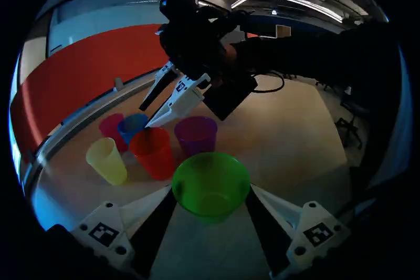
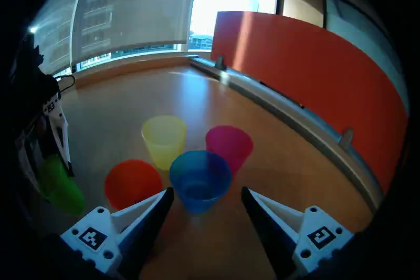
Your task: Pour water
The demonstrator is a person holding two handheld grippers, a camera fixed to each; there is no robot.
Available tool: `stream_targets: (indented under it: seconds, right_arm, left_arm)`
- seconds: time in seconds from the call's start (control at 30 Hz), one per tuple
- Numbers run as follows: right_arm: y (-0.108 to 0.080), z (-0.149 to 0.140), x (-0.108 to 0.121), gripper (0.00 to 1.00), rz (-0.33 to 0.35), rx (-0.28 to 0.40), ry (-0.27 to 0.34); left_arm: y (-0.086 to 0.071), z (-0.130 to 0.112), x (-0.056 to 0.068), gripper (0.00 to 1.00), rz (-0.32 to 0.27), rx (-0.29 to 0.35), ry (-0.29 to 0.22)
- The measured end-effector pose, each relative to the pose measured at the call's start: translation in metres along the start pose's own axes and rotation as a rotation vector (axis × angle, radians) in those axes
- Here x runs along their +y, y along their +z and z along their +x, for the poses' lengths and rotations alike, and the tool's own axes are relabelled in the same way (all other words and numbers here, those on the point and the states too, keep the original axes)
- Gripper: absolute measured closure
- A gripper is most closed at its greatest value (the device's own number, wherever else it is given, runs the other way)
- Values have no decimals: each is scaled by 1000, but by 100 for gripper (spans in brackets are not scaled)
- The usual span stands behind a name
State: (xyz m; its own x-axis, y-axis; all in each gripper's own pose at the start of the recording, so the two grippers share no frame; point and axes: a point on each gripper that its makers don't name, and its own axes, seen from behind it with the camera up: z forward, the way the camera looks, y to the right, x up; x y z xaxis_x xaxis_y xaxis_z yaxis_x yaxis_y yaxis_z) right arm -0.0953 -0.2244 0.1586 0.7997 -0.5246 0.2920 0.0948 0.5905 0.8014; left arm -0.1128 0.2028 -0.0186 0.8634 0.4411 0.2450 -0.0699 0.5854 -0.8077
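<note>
A green cup (image 1: 211,185) sits low in the left gripper view, and my left gripper (image 1: 211,192) is shut on it, a finger on each side. Beyond it stand a yellow cup (image 1: 107,160), a red cup (image 1: 153,151), a purple cup (image 1: 196,134), a pink cup (image 1: 110,127) and a blue cup (image 1: 134,124). My right gripper (image 1: 147,116) hovers over the blue cup, held by a dark-sleeved arm. In the right gripper view the blue cup (image 2: 200,179) stands between the spread fingers of the right gripper (image 2: 206,192), untouched. The green cup (image 2: 60,185) is at far left.
The cups stand on a wooden surface (image 2: 157,96). An orange wall (image 2: 315,70) with a metal rail (image 2: 294,112) runs along one side, and bright windows (image 2: 131,12) lie beyond. The yellow cup (image 2: 164,138), pink cup (image 2: 228,146) and red cup (image 2: 132,183) crowd around the blue one.
</note>
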Motion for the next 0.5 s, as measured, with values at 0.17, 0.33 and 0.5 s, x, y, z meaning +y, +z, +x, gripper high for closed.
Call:
stream_targets:
  seconds: [0.17,0.33,0.5]
  right_arm:
    - [10,0,-3,0,13,-17,-2]
    - [17,1,-6,0,21,-21,-5]
    - [23,1,-6,0,24,-30,-4]
  left_arm:
    - [-3,-2,0,14,1,-5,-4]
    - [-5,-4,0,14,4,-9,-1]
    - [-6,-3,0,14,4,-7,-3]
